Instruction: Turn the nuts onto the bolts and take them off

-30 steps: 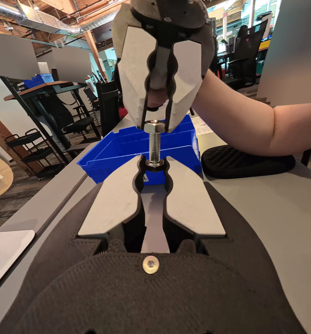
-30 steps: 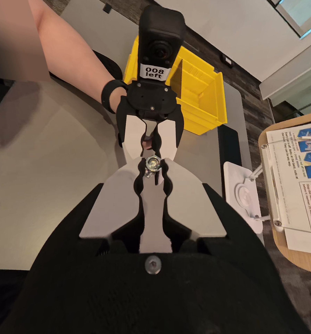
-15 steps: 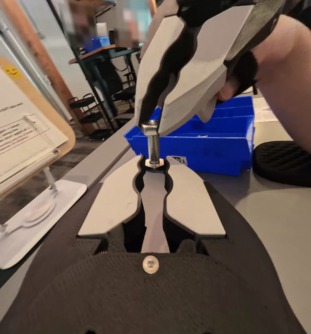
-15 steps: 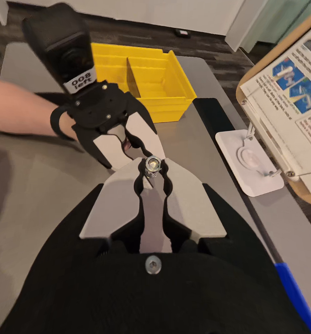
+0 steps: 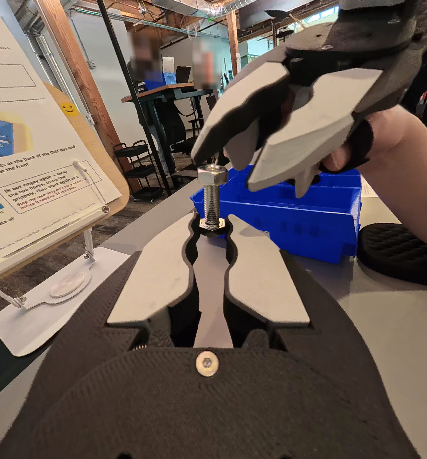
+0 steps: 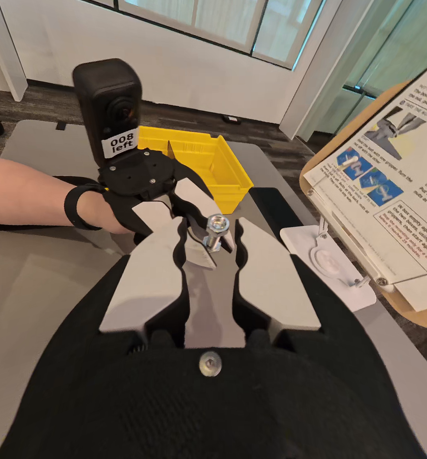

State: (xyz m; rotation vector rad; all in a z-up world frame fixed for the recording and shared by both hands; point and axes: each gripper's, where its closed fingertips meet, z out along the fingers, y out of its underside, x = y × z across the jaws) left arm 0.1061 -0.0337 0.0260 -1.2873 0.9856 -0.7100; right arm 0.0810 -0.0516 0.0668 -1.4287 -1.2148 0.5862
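The left gripper [image 5: 211,221] is clamping its fingertips on a nut [image 5: 211,224] threaded low on a bolt [image 5: 212,196], so the bolt is standing upright with its hex head pointing up. In the left wrist view the right gripper [image 5: 222,171] is hanging above and to the right of the bolt head, its fingers spread apart and gripping nothing; the tip of its left finger [image 5: 229,119] is sitting just beside the head's top edge, though whether it is touching is hard to say from this angle.

In the right wrist view the right gripper [image 6: 210,223] is looking down on the bolt [image 6: 213,233], whose head is lying in the gap between the spread fingertips, clear of both. The nut [image 6: 212,247] is showing at the bolt's lower end, pinched by the left gripper [image 6: 207,244], which is reaching in from the left with a person's hand [image 6: 95,211] behind it.

A blue bin [image 5: 294,223] is sitting on the grey table [image 5: 381,335] just beyond the bolt, a yellow bin [image 6: 207,169] is lying at the far side in the right wrist view, and an instruction sheet on a stand [image 6: 381,198] is standing to the right.
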